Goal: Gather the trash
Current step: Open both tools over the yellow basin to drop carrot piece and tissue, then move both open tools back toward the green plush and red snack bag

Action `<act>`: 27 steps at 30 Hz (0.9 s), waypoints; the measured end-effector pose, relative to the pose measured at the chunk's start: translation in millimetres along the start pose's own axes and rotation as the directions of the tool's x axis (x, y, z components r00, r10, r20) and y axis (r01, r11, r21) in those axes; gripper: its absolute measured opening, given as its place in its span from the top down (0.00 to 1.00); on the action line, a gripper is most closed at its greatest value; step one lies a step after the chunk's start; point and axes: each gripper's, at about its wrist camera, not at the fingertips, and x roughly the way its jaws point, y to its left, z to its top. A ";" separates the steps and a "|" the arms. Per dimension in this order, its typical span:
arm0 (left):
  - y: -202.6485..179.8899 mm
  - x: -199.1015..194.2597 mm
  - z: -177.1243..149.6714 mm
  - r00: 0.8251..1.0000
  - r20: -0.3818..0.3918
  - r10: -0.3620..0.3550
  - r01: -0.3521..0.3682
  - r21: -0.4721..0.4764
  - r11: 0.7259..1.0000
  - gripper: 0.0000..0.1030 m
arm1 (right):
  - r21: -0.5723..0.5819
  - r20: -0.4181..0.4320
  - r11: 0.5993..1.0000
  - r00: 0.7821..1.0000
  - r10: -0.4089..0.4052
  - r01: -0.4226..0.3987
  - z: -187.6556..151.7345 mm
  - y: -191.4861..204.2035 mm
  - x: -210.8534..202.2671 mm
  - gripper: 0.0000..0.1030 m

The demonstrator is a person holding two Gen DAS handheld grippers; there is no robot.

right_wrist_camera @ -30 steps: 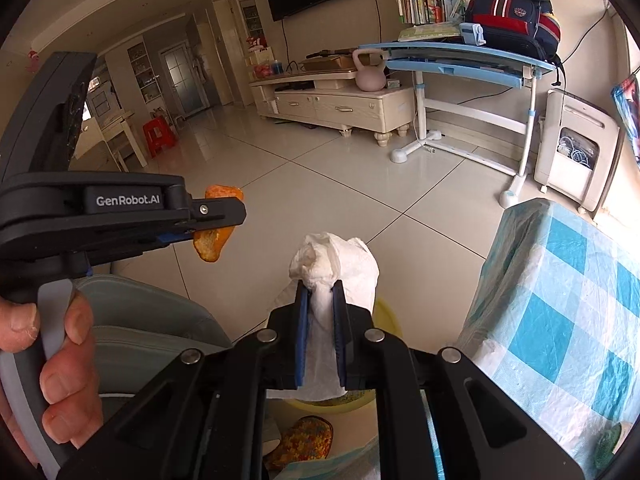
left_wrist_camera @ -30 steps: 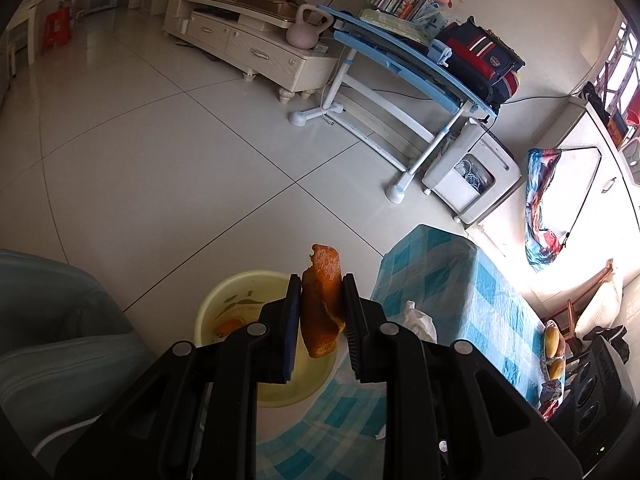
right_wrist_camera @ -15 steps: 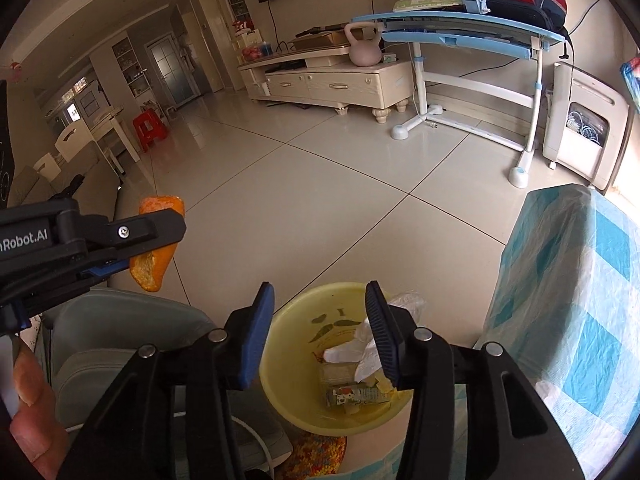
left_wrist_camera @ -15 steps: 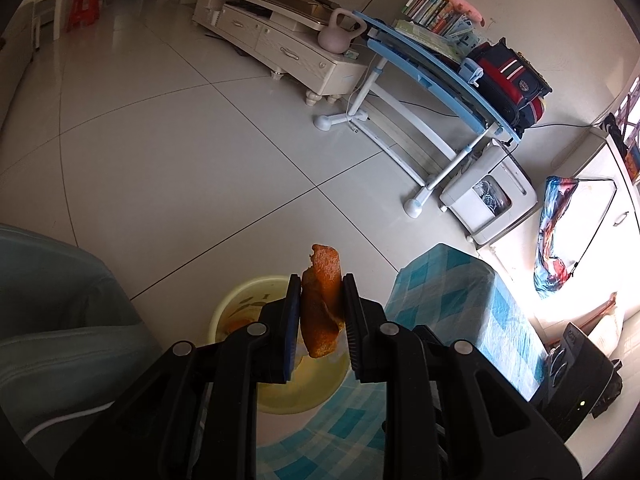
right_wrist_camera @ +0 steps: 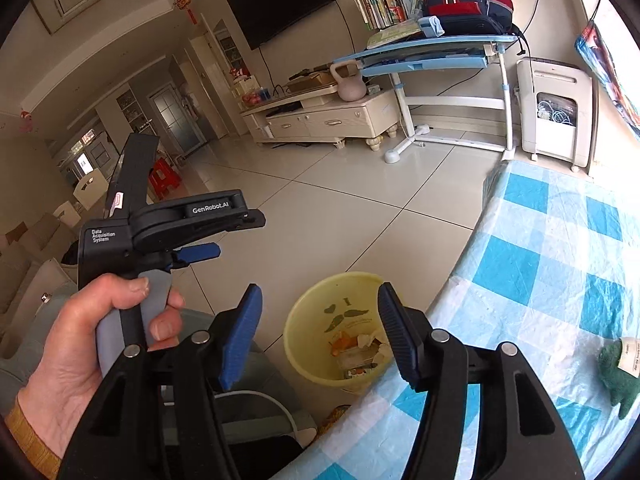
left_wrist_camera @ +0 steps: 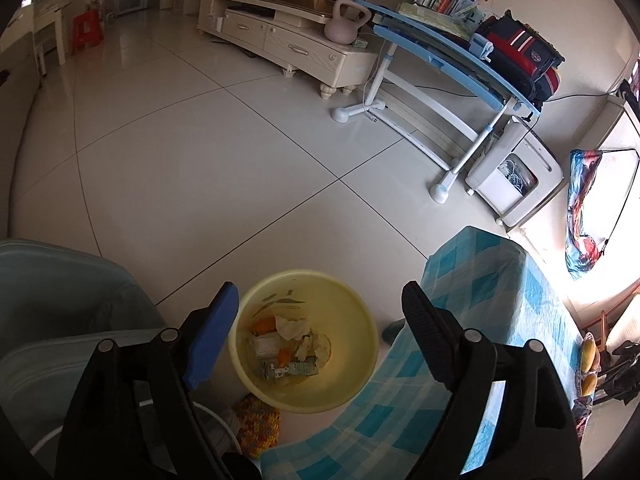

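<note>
1. The trash (left_wrist_camera: 286,346) lies in the yellow bin (left_wrist_camera: 362,376) on the floor, just beside the counter (right_wrist_camera: 560,264): orange peel, crumpled tissue and a small carton or wrapper can be made out.
2. Both grippers are empty, so nothing is in transit; judging by this, the drop-off step is done.
3. What is left is hard to tell. The visible part of the counter carries a green plush toy (right_wrist_camera: 618,376) at its edge, which may not be trash, and the far end holds some fruit in a basket (left_wrist_camera: 588,360). No loose scraps show on the cloth.
4. The left gripper (left_wrist_camera: 316,336) hangs over the bin, angled down into it, jaws spread wide.
5. The right gripper (right_wrist_camera: 320,336) is also wide apart, above the counter edge and pointed at the bin.
6. The left hand (right_wrist_camera: 100,340) grips its handle, finger on the trigger.
</note>
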 end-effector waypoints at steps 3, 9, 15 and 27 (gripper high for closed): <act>-1.7 -6.7 0.7 1.000 0.020 -0.008 0.008 0.004 1.000 0.20 | -0.029 0.028 0.999 0.999 -0.028 0.029 -9.2 1.5 -25.1 0.36; -8.5 -18.4 -1.0 0.999 0.046 -0.015 0.014 0.019 1.000 0.18 | -0.026 0.050 0.995 0.994 -0.092 0.093 -29.3 -10.7 -57.3 0.35; -24.9 -24.5 -6.1 0.998 0.052 -0.028 0.025 0.063 0.998 0.17 | 0.036 0.043 0.987 0.987 -0.157 0.155 -56.6 -31.7 -78.5 0.33; -88.5 -29.5 -31.3 0.998 0.046 -0.032 0.020 0.247 0.969 0.16 | 0.149 0.044 0.936 0.944 -0.328 0.319 -101.4 -99.8 -144.1 0.30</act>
